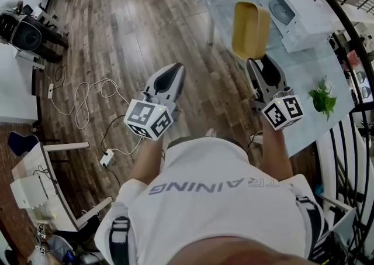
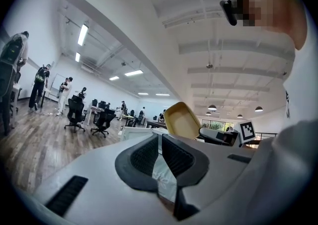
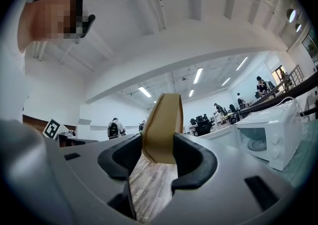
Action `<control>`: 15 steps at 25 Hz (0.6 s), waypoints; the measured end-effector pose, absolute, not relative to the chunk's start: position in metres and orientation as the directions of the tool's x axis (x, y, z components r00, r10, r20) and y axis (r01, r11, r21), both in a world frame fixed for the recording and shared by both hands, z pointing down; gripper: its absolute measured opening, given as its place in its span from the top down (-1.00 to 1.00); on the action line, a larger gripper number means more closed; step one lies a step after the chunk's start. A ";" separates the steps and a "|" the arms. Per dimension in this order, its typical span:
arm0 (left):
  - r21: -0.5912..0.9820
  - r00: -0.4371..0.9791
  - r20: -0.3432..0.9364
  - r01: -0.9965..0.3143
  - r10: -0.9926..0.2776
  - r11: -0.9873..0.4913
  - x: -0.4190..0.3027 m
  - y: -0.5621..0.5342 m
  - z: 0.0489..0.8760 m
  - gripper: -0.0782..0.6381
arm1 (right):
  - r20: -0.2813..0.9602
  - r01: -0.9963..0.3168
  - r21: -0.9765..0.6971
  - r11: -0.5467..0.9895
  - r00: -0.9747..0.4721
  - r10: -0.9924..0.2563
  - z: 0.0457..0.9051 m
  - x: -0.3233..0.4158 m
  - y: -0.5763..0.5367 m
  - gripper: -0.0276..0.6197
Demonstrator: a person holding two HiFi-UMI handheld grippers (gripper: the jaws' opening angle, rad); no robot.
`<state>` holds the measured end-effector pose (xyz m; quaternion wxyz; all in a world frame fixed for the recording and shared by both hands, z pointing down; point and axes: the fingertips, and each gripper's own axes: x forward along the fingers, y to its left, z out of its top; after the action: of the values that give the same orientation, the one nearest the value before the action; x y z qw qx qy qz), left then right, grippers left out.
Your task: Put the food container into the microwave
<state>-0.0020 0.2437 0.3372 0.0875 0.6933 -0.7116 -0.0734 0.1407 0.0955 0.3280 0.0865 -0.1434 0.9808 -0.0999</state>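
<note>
Closest to the lens, the right gripper (image 3: pixel 158 158) has its jaws clamped on one end of the yellow rectangular plastic food container (image 3: pixel 162 119). The container rises from the pads with its long axis along the jaws. The left gripper (image 2: pixel 160 150) is empty, its tips together, well apart from the container.

I judge the white microwave oven (image 3: pixel 271 137) to lie ahead and to the right of the container, with its door open and the cavity facing me. My right hand is the nearer one. The oven stands on a pale table (image 1: pixel 304 76).

I can read no brand on the oven. The white shirt (image 1: pixel 222 199) carries the print "TRAINING", seen upside down.
</note>
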 end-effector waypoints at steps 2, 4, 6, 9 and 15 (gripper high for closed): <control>0.224 -0.018 0.034 -0.974 -0.999 0.025 -0.001 0.233 0.343 0.64 | -0.143 -0.269 -0.229 0.936 -0.941 -0.306 0.335 0.139 0.083 0.27; 0.230 -0.013 0.050 -0.973 -0.999 0.024 0.001 0.224 0.351 0.64 | -0.139 -0.275 -0.246 0.930 -0.939 -0.314 0.342 0.139 0.075 0.27; 0.235 -0.006 0.062 -0.972 -0.998 0.021 0.003 0.219 0.354 0.64 | -0.130 -0.274 -0.255 0.927 -0.941 -0.314 0.347 0.140 0.072 0.27; 0.237 0.001 0.063 -0.971 -0.998 0.013 0.003 0.209 0.351 0.64 | -0.119 -0.275 -0.254 0.927 -0.943 -0.312 0.348 0.141 0.066 0.27; 0.245 0.026 0.067 -0.970 -0.997 -0.009 -0.009 0.185 0.357 0.64 | -0.100 -0.293 -0.253 0.922 -0.940 -0.326 0.354 0.131 0.042 0.27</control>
<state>-0.0086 0.1846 0.3575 0.1119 0.7075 -0.6950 -0.0622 0.1307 0.0422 0.3544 0.0704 -0.1584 0.9778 -0.1177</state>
